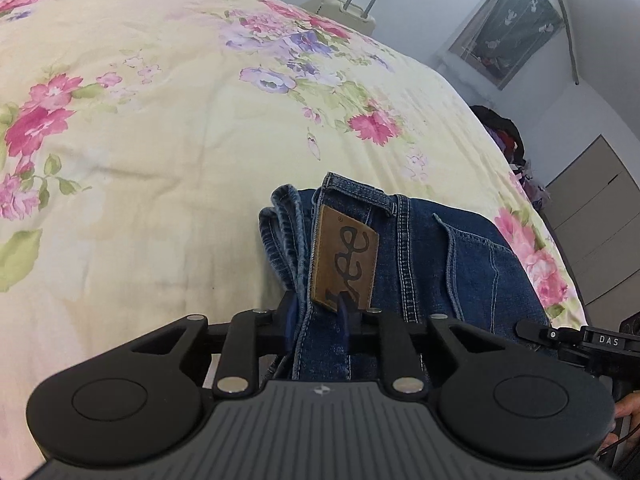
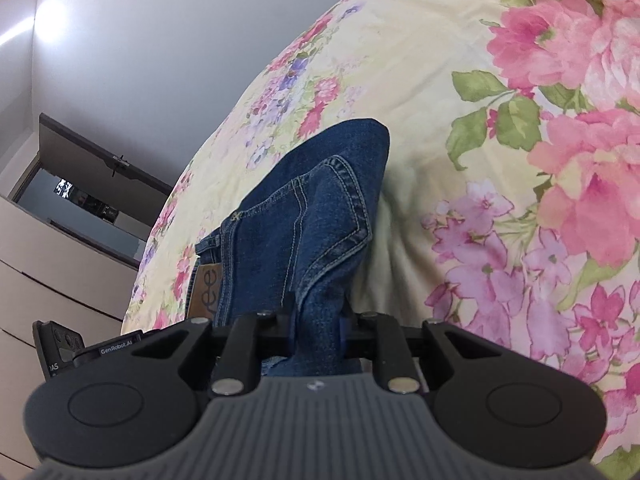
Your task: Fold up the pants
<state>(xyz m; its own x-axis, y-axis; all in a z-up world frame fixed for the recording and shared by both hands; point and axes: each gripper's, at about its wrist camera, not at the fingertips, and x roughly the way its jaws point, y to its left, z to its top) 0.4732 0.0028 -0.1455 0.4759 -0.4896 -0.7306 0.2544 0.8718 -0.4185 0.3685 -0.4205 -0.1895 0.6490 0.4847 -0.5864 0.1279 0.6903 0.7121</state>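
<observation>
The pants are blue jeans [image 1: 432,256], folded into a thick bundle on the floral bed cover [image 1: 160,152]. A brown leather waistband patch [image 1: 345,262] faces up. My left gripper [image 1: 318,316] is shut on the jeans' waistband edge by the patch. In the right wrist view the jeans [image 2: 312,216] show a back pocket and the patch [image 2: 205,289]. My right gripper [image 2: 316,320] is shut on the near denim edge. The right gripper's body also shows in the left wrist view [image 1: 580,340] at the right edge.
The yellow floral cover [image 2: 500,160] spreads wide around the jeans. A white suitcase [image 1: 352,10] stands beyond the bed. Grey drawers [image 1: 592,216] and dark clothes [image 1: 504,132] lie past the bed's right edge. White drawers [image 2: 52,280] stand at the left in the right wrist view.
</observation>
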